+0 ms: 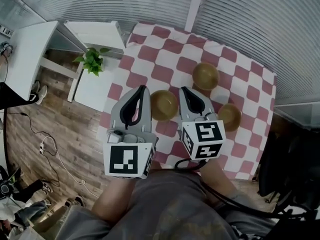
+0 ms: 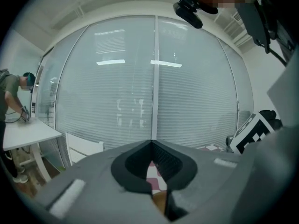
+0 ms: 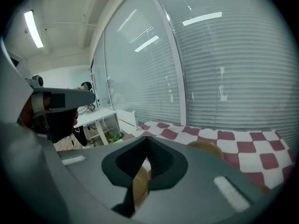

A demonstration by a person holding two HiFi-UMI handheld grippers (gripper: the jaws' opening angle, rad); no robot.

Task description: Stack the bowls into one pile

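Right bowl (image 1: 232, 115): lower-left rim sits behind the right gripper (image 1: 186, 90) in the head view.
Middle bowl (image 2: 160, 200): only 1 brown sliver shows through the left gripper (image 2: 152, 143).
Far bowl (image 3: 205, 148): only the top shows in the right gripper view.
Distant person (image 2: 13, 97): cut by the edge, small.

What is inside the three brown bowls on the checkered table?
Nothing, they are empty: the head view looks down into the far bowl, middle bowl and right bowl, showing only bare insides.
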